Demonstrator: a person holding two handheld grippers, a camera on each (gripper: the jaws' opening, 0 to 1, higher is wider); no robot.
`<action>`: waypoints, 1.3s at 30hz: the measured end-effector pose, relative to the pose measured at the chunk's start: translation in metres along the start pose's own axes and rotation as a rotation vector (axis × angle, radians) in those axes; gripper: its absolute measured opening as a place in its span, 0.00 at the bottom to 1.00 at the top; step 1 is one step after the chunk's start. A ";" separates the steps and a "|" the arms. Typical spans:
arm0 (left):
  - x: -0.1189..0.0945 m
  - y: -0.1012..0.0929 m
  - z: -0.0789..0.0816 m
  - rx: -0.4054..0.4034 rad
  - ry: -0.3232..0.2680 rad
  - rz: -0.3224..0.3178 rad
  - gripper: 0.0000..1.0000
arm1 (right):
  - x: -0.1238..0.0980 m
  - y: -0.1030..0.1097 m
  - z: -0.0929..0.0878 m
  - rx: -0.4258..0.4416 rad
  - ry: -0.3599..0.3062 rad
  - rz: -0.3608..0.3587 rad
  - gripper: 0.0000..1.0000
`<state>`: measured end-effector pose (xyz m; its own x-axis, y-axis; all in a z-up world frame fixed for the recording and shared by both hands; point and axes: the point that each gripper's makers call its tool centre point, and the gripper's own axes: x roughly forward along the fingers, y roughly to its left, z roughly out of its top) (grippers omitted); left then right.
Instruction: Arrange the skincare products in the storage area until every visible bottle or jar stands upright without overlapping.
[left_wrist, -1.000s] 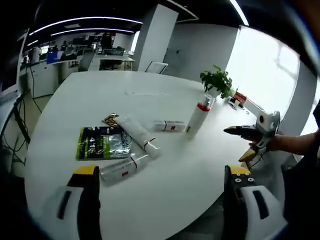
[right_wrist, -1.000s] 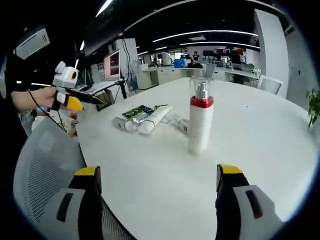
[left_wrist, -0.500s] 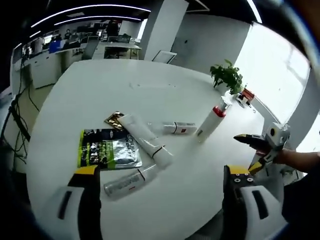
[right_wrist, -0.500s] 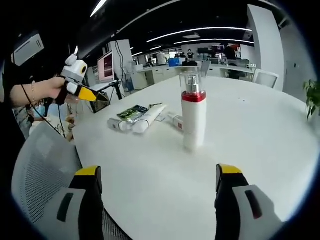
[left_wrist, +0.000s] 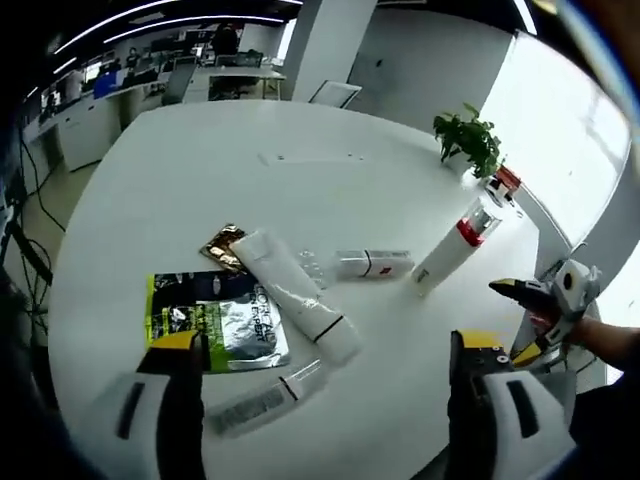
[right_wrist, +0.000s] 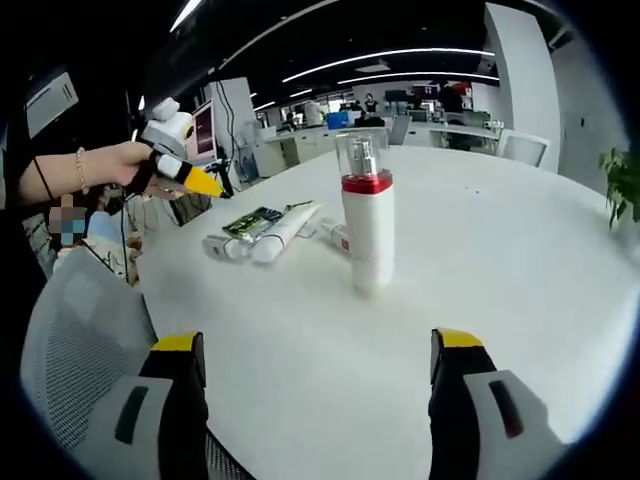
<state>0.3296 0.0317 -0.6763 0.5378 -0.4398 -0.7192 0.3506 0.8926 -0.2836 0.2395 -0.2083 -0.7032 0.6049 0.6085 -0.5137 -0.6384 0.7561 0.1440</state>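
Both hand-held grippers hang over the white desk (left_wrist: 180, 170) with jaws spread wide, holding nothing: the left hand-held gripper (left_wrist: 325, 375) above the lying items, the right hand-held gripper (right_wrist: 315, 372) facing the pump bottle (right_wrist: 367, 222). The bottle stands upright, apart from the rest. A white tube (left_wrist: 297, 295), 2 small tubes (left_wrist: 374, 264) (left_wrist: 263, 403) and a sachet (left_wrist: 216, 320) lie flat.
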 end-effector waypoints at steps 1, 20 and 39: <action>0.008 0.001 0.002 -0.007 0.008 0.002 0.98 | 0.001 0.001 0.000 0.004 -0.001 -0.001 0.93; 0.071 0.014 0.007 -0.049 0.086 0.202 0.74 | 0.009 0.002 -0.002 0.024 0.014 0.000 0.90; 0.096 0.037 0.003 0.048 0.137 0.334 0.55 | 0.011 -0.012 -0.001 0.049 0.015 -0.020 0.90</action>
<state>0.3962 0.0218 -0.7540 0.5226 -0.1041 -0.8462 0.2099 0.9777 0.0093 0.2537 -0.2109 -0.7116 0.6102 0.5896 -0.5292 -0.6018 0.7794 0.1745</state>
